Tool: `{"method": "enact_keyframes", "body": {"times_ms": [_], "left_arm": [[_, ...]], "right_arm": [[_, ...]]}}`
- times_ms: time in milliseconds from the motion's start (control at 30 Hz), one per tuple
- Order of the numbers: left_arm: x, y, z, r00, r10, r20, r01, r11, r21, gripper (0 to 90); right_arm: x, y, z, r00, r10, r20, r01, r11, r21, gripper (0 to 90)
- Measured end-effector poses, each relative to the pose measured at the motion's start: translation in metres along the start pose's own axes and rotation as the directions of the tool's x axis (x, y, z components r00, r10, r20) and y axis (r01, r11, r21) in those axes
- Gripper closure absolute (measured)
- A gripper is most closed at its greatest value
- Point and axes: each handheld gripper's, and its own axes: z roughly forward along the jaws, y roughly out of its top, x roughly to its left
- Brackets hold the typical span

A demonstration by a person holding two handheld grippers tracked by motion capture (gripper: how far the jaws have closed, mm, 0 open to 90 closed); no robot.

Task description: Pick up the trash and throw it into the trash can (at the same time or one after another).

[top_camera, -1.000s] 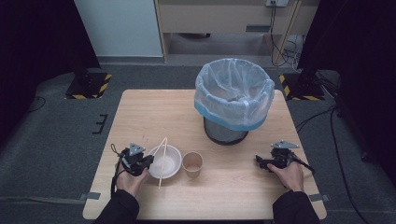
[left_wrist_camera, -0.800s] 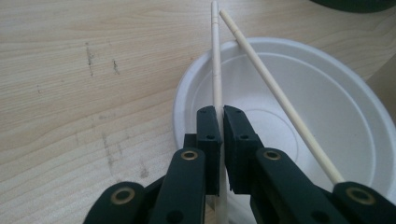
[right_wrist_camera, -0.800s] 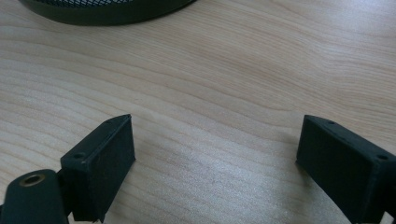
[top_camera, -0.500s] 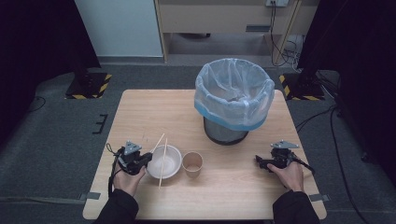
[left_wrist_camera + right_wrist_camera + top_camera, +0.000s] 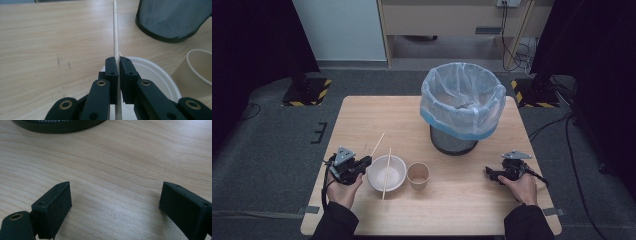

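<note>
My left gripper (image 5: 119, 60) is shut on a wooden chopstick (image 5: 115, 30), which runs straight ahead from between the jaws. In the high view this gripper (image 5: 364, 161) sits at the left rim of a white bowl (image 5: 397, 170), and the gripped chopstick (image 5: 378, 144) slants up and to the right from it. A second chopstick (image 5: 386, 175) lies across the bowl. A brown paper cup (image 5: 418, 176) stands just right of the bowl. My right gripper (image 5: 489, 173) rests near the table's right front, open, with bare wood between its jaws (image 5: 115, 195).
A black mesh bin (image 5: 462, 107) lined with a pale blue bag stands at the back right of the wooden table (image 5: 362, 115). Its base (image 5: 175, 20) lies ahead and right of the left gripper. The cup (image 5: 197, 70) and the bowl (image 5: 155, 75) lie close by.
The left gripper has shifted slightly left. One chopstick has swung away from the other and now slants beside the bowl. The right hand has stayed still.
</note>
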Motion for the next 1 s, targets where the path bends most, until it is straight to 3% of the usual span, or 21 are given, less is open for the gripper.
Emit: {"method": "enact_keyframes", "body": {"times_ms": [267,533,667,1000], "left_arm": [[-0.006,0.015,-0.015,0.9994,0.01,0.034,-0.007,0.996,-0.089,85.3],[-0.013,0.029,-0.022,0.9984,0.027,0.051,-0.02,0.9906,-0.135,85.3],[-0.014,0.042,-0.024,0.997,0.012,0.077,0.002,0.9851,-0.172,85.3],[-0.028,0.092,-0.031,0.9945,0.071,0.077,-0.051,0.9692,-0.241,85.3]], "right_arm": [[0.0,0.0,0.0,1.0,-0.001,-0.001,0.001,1.0,0.0,9.6],[0.001,0.0,0.001,1.0,-0.006,-0.007,0.006,1.0,0.007,8.0],[0.001,0.0,0.001,1.0,-0.006,-0.008,0.006,1.0,0.007,7.8],[0.001,0.001,0.001,0.9998,-0.011,-0.014,0.011,1.0,0.01,6.4]]}}
